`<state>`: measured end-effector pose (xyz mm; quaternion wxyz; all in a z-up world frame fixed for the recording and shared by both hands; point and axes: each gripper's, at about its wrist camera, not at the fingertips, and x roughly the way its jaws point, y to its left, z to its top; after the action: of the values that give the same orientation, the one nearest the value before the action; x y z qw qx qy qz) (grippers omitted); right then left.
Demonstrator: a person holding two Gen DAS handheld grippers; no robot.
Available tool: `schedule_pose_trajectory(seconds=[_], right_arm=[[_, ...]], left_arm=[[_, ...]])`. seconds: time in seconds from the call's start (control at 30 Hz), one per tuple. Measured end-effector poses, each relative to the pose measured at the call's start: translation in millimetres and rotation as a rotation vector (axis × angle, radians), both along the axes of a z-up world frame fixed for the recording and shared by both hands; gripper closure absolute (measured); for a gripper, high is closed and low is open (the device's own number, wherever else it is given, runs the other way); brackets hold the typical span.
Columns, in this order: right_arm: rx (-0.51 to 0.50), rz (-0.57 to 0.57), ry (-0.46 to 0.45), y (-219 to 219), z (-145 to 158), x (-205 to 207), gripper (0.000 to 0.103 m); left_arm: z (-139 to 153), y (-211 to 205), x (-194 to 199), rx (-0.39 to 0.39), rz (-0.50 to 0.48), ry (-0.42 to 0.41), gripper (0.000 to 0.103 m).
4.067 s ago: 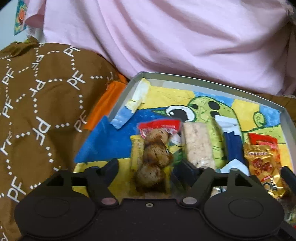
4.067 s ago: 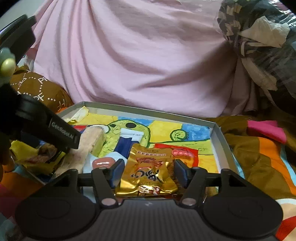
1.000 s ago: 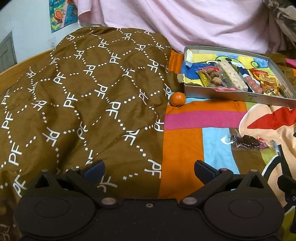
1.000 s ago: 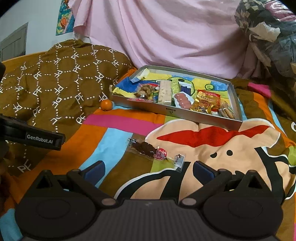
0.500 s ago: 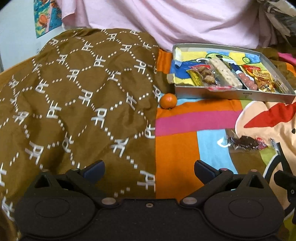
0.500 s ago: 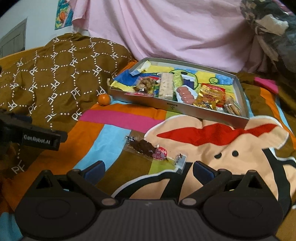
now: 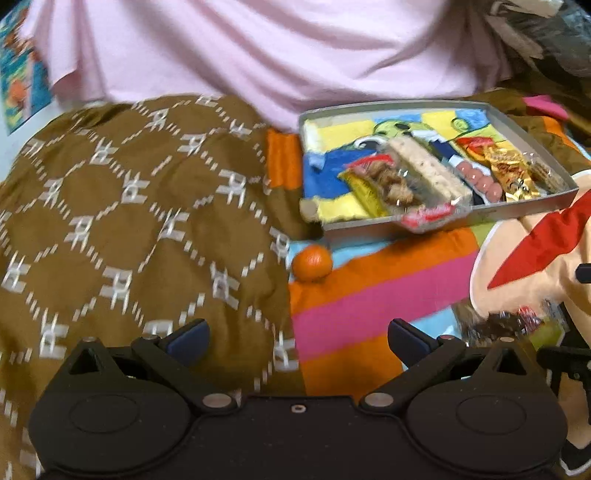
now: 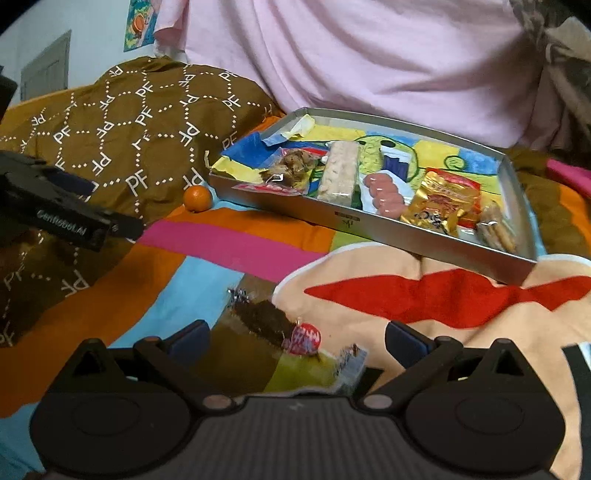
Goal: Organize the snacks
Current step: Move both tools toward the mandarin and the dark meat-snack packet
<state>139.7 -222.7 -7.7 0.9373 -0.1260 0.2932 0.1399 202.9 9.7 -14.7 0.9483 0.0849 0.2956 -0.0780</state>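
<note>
Grippers: left gripper (image 7: 297,338) and right gripper (image 8: 295,338) both spread wide and empty, having released packets into the tray (image 8: 347,221) seconds ago and drawn back.
Change: both now advance again.
Targets: orange (image 7: 311,261) left of tray's near corner; dark packet (image 8: 275,326) between right fingers.
Meaning: two snacks left to tray.

A pale wall (image 8: 92,33) carried a small colourful poster (image 8: 138,26). Pink cloth (image 8: 369,55) hung behind a bed covered with a bright patchwork blanket (image 8: 229,247) and a brown quilt (image 7: 129,206).
</note>
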Motion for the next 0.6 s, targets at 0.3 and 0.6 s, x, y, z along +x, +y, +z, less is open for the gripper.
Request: schedule_pose_trajectory(seconds=[0.3, 0.6], right_arm=[[-0.027, 0.102, 0.026, 2.6, -14.9, 18.7, 0.000], [-0.023, 0.135, 0.067, 7.6, -28.0, 38.9, 0.001]], left_arm=[[-0.5, 2.5, 54.8, -0.054, -0.159, -0.007, 0.001], [-12.5, -11.2, 90.8, -0.021, -0.283, 0.036, 0.001]])
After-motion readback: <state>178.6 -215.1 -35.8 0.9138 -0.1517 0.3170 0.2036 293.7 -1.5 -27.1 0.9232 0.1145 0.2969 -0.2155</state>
